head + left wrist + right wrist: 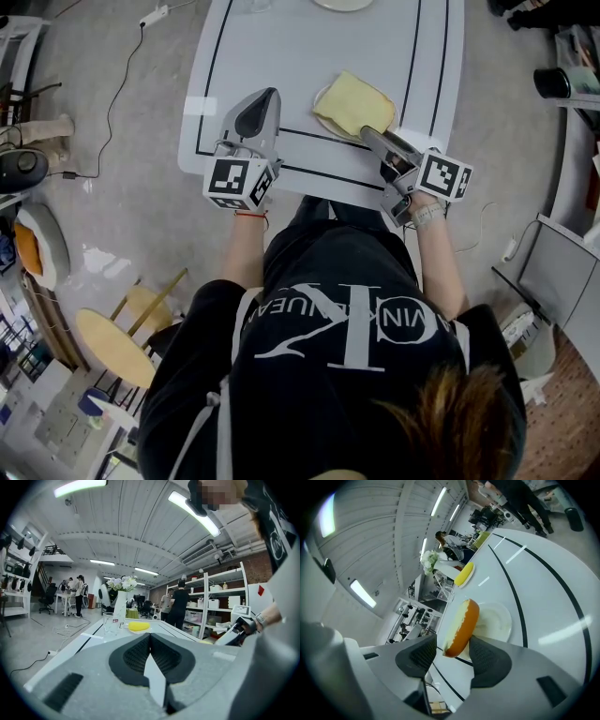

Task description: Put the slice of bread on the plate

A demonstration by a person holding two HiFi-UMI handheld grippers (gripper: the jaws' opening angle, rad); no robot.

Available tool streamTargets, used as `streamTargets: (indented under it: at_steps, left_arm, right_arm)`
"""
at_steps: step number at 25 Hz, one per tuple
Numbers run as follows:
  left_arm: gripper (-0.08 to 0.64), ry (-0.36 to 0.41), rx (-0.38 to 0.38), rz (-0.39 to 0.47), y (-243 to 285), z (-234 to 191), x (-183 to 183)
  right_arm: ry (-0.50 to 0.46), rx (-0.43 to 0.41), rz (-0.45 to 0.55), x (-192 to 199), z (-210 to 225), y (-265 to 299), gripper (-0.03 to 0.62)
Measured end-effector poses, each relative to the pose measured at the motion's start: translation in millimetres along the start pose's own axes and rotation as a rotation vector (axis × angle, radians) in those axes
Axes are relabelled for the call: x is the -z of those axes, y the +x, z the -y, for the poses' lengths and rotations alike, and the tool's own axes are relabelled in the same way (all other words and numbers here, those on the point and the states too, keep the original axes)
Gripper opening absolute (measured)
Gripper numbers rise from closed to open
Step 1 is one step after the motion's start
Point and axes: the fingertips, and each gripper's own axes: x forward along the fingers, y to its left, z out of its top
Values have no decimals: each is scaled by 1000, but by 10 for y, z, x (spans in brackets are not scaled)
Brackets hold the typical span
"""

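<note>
Right gripper (452,656) holds its jaws apart around the slice of bread (461,625), which rests on the plate (499,620) by the near edge of the table (281,56); light, soft and easily crushed, it likely wants a gentle pinch at the crust.

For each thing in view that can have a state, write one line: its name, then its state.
left gripper: shut, nothing between its jaws.
right gripper: open, jaws either side of the bread's near end, not clamping it.
slice of bread: lying over the plate, released.
plate: mostly covered by the bread.
glass: upright, seems empty.
</note>
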Motion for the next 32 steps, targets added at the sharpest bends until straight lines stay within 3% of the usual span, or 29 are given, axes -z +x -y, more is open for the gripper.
streamTargets:
  at_steps: [6,13,27,32]
  left_arm:
    - [5,-12,8,4,8,-8,18]
    - [5,-17,30,9,55,30,-15]
    - [5,-20,25,13,62,66,-38]
    - [5,-14,24,21,63,56,-85]
  right_arm:
    - [-222,84,-115,153,25,-4,221]
    - [-371,167,-229,202,114,-65,268]
    - [-456,216,-242,108,194,-220,267]
    - [-500,219,-189,-49,118,-262,207]
